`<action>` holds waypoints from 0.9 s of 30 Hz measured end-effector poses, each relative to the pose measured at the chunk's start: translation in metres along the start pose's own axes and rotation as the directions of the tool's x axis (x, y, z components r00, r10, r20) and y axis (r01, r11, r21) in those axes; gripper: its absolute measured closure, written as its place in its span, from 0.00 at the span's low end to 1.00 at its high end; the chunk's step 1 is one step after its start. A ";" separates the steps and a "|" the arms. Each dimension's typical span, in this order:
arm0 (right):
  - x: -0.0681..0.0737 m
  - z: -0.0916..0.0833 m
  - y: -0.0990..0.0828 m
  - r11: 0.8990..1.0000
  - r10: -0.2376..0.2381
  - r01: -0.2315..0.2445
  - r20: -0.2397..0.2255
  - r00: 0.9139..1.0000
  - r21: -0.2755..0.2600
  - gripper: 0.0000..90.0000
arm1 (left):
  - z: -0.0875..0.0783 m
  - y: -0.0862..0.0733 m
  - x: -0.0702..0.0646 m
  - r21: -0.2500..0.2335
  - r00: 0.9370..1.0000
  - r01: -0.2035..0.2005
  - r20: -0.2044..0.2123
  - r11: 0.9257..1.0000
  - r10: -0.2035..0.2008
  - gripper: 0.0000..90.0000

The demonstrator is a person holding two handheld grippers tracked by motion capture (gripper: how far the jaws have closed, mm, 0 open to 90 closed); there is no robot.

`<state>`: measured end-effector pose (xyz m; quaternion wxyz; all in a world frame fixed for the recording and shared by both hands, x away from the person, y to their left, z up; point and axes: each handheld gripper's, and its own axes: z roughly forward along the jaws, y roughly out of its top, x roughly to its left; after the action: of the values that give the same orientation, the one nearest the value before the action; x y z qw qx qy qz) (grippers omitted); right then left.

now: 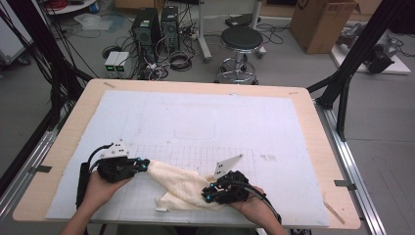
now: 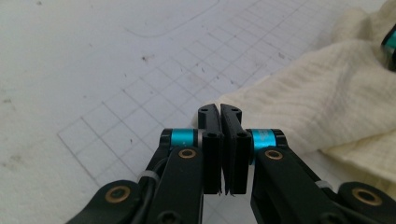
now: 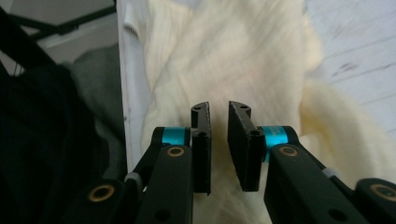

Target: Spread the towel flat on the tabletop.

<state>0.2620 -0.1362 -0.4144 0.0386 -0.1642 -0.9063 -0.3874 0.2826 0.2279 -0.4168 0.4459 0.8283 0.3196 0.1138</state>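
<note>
Cream, crumpled cloth point(image 1: 178, 186) lay at the near edge of the tabletop point(image 1: 63, 142), on its white gridded mat point(image 1: 205, 122), between my two claws. My left claw point(image 2: 219, 122) was pressed shut at the cloth's left end, perhaps pinching its edge. My right claw point(image 3: 219, 122), jaws slightly parted, hovered over its right folds.

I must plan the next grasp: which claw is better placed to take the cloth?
Probably the right claw: its jaws stand slightly apart directly over the cloth. The left claw is shut at the cloth's edge.
</note>
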 end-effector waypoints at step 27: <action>-0.062 -0.024 0.018 0.993 0.106 -0.114 0.220 0.970 0.024 0.97 | 0.005 -0.001 0.000 -0.040 1.000 0.017 0.000 0.999 -0.017 0.96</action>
<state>0.3248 -0.1584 -0.3972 -0.0366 -0.2549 -0.9015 -0.3479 0.2843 0.2248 -0.4199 0.4632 0.8165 0.3243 0.1164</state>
